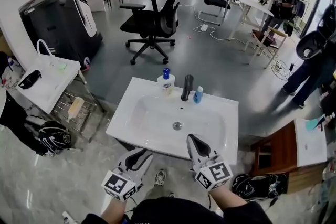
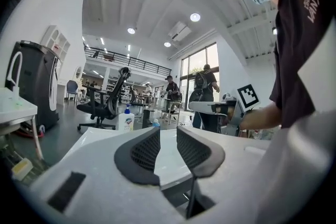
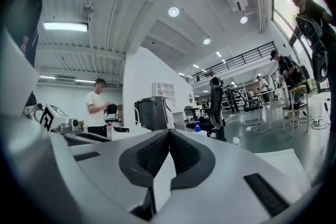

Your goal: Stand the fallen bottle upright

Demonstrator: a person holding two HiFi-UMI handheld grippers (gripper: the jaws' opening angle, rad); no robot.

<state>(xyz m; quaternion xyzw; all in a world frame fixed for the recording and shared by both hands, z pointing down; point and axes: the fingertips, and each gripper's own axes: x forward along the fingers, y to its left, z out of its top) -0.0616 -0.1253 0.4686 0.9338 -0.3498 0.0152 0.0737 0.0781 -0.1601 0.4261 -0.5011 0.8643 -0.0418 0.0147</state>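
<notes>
Apparently no bottle is lying down now. The small blue bottle [image 1: 198, 94] stands upright on the far rim of the washbasin [image 1: 227, 113], well ahead of the right gripper [image 1: 195, 140] and just beside the black faucet [image 1: 187, 87]. On the faucet's other side, well ahead of the left gripper [image 1: 138, 155], a white pump bottle [image 1: 166, 81] is upright too.

The left gripper's jaws stand apart with nothing between them. The right gripper's jaws are pressed together, also on nothing. Both grippers hover at the near edge of the basin, apart from every bottle.

I judge that the standing-up step is finished. The next move calls only for keeping the grippers away from the bottles, so that none is knocked over.

The blue bottle is small in the head view, so I cannot tell if it sits fully steady, nor which of the two bottles is the task's own. The person's arms are cut off at the lower edge.
</notes>
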